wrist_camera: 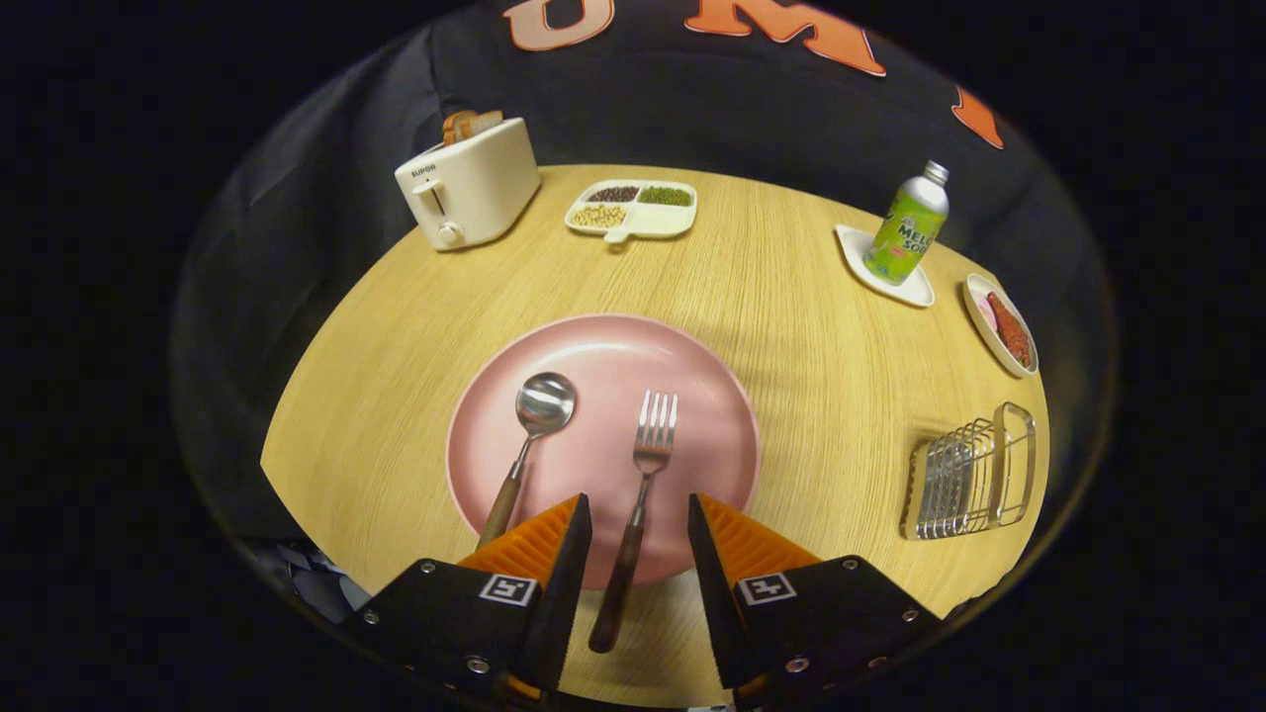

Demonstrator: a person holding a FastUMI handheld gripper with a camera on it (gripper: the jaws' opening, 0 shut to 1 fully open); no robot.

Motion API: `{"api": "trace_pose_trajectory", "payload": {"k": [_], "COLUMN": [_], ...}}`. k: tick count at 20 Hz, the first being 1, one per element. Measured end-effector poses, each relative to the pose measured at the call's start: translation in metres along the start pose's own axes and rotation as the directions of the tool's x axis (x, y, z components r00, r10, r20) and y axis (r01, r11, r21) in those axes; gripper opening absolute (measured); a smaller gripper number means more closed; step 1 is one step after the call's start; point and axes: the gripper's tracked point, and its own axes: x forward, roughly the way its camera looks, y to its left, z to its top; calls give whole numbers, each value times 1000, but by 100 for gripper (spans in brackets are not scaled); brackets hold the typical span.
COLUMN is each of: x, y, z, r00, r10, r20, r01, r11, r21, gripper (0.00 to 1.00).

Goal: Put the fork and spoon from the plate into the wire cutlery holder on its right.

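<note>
A pink plate [692,366] lies on the wooden table just ahead of the fingers. On it rest a spoon [534,425], left, and a fork [648,465], right, both with dark wooden handles pointing toward me. My gripper [639,514] is open, its fingers standing either side of the fork's handle without touching it. The fork's handle end runs off the plate rim between the fingers. The spoon's handle passes just left of the left finger. The wire cutlery holder [969,475] stands to the right of the plate, near the table's edge.
At the back left stands a cream toaster [470,183] with bread in it. A divided dish [633,210] of beans sits behind the plate. A green bottle [908,225] on a white coaster and a small dish [1001,324] with red food are at the back right.
</note>
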Motion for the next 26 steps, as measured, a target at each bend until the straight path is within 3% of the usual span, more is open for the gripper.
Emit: {"api": "trace_pose_trajectory", "payload": {"k": [6,13,18,26], "x": [11,22,21,-21], "y": [0,-1,-3,-15], "z": [-20,-22,-11,31], "r00": [989,979,989,998], "r10": [8,-3,0,34], "r20": [-148,-203,-147,47], "r01": [-4,12,5,-38], "r11": [1000,999,1000,996], "r21": [22,41,31,75], "gripper": [43,11,5,5]}}
